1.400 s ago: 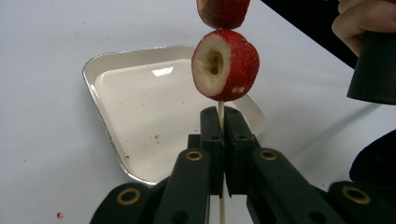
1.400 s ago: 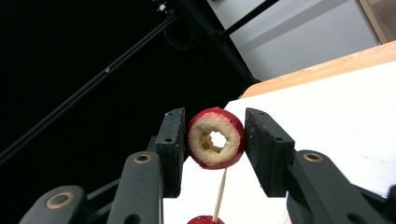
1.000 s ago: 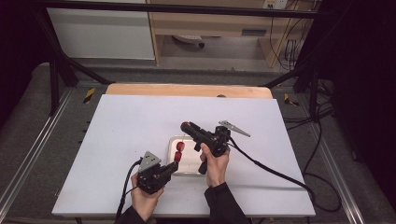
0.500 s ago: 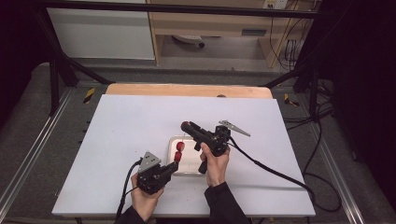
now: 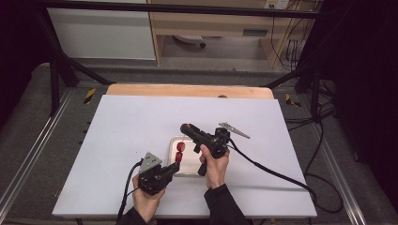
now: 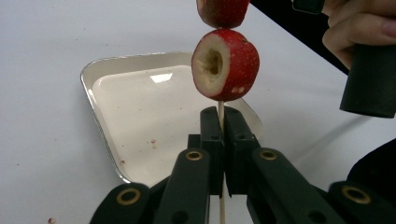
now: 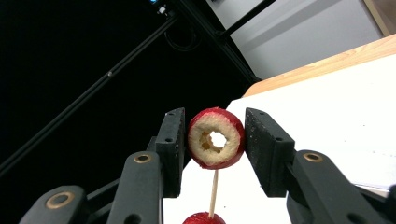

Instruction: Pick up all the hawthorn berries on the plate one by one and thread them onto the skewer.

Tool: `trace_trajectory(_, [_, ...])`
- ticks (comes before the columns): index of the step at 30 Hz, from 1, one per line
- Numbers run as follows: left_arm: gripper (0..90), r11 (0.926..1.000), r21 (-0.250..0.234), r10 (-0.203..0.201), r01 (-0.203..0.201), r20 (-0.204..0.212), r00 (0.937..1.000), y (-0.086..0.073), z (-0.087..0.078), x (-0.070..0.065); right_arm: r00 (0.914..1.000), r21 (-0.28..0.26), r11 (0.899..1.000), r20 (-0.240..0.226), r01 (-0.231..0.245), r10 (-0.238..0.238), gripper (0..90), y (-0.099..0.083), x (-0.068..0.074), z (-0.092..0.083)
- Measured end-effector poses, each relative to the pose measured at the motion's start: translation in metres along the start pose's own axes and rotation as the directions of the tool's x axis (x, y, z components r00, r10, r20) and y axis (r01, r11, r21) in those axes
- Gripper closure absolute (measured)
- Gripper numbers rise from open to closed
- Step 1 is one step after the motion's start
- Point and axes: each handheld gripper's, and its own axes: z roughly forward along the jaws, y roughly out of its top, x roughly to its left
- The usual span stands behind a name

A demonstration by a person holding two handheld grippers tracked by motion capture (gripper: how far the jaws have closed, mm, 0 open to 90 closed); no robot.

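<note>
My left gripper (image 5: 174, 167) (image 6: 221, 122) is shut on the lower end of a thin wooden skewer (image 6: 221, 112), holding it above a white tray (image 5: 187, 163) (image 6: 140, 116). Two red cored fruit pieces (image 5: 179, 151) are threaded on the skewer, the nearer one (image 6: 225, 65) showing its pale cut face. My right gripper (image 5: 185, 127) (image 7: 215, 133) is shut on a third red fruit ring (image 7: 216, 138) with a hole through its core. The skewer's tip (image 7: 213, 191) meets that ring's underside, with another fruit (image 7: 203, 218) below.
The white table top (image 5: 117, 136) has a wooden strip (image 5: 187, 90) along its far edge. A black cable (image 5: 272, 171) trails right from the right gripper. Small red crumbs (image 6: 152, 141) dot the tray. Black frame bars and cabinets stand beyond the table.
</note>
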Motion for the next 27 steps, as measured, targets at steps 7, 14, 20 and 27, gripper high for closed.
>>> trace_trajectory(7, [87.9,0.9972,0.006,-0.075,0.075,0.021,0.9970,-0.001,0.006,-0.002,1.0000,-0.001,1.000,-0.006,0.001,-0.001,59.8,-0.006,0.000,0.000])
trace_trajectory(14, [88.0,0.9983,-0.002,-0.058,0.058,0.011,0.9982,-0.001,0.008,-0.001,0.9999,0.015,1.000,-0.010,0.001,-0.001,59.9,-0.007,0.001,-0.001])
trace_trajectory(20, [88.4,0.9997,-0.005,-0.025,0.025,0.026,0.9993,0.000,0.008,-0.001,0.9997,0.042,0.999,-0.022,-0.004,0.005,59.9,-0.003,0.001,-0.003])
trace_trajectory(27, [88.6,0.9997,0.022,-0.009,0.007,0.066,0.9978,0.000,0.004,0.009,0.9989,0.123,0.992,-0.043,0.025,-0.020,60.1,0.005,-0.001,-0.006])
